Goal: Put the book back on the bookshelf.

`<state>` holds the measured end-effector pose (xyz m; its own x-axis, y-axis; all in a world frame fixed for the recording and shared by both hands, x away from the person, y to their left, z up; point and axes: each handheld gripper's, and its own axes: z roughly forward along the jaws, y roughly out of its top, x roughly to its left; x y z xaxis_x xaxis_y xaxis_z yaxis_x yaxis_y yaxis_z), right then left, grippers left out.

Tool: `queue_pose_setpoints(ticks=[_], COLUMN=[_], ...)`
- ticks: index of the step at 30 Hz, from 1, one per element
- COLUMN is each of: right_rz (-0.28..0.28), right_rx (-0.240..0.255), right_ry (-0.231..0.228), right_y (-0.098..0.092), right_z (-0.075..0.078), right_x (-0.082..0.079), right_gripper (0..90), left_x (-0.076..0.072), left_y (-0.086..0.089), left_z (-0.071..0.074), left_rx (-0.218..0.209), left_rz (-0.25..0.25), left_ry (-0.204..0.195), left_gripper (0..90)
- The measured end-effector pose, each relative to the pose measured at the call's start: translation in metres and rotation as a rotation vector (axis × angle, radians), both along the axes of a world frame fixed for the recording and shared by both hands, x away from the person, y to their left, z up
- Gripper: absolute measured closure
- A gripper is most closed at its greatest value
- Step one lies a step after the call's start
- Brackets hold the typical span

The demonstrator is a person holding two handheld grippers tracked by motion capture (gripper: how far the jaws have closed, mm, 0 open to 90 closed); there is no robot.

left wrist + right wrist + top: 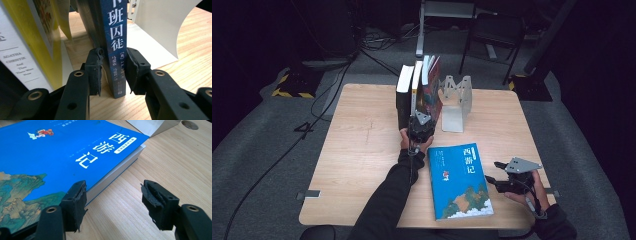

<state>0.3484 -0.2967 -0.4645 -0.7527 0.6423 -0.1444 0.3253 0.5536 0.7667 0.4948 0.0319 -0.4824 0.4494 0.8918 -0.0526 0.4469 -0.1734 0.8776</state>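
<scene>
Dark-blue book | upright in row, left gripper clamps its spine | blue book flat, unshelved | right gripper open, empty

A light wooden bench is set on a grey carpeted floor in a dim room, lit mostly over the benchtop. Black cables are trailed across the carpet at the left. A dark chair and a pale metal stand are seen behind, beside yellow-and-black striped bases.
</scene>
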Motion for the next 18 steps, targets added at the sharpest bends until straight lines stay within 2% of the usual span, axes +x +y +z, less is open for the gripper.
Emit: queue_pose_setpoints(ticks=[6, 13, 18], right_rz=[-0.004, -0.003, -0.006], right_rx=[0.007, 0.002, 0.005], right_ry=[0.001, -0.002, 0.001], right_y=[-0.001, 0.000, 0.000], right_z=[0.001, 0.001, 0.001], right_x=[0.000, 0.000, 0.000], right_gripper=[36.0, 36.0, 36.0], left_x=[-0.004, -0.008, -0.009], left_y=[0.006, 0.011, 0.014], left_z=[0.006, 0.014, 0.019], left_rx=[0.040, 0.065, 0.093], left_rz=[-0.042, -0.070, -0.095], left_ry=[0.001, -0.017, -0.015], left_gripper=[65.0, 66.6, 66.4])
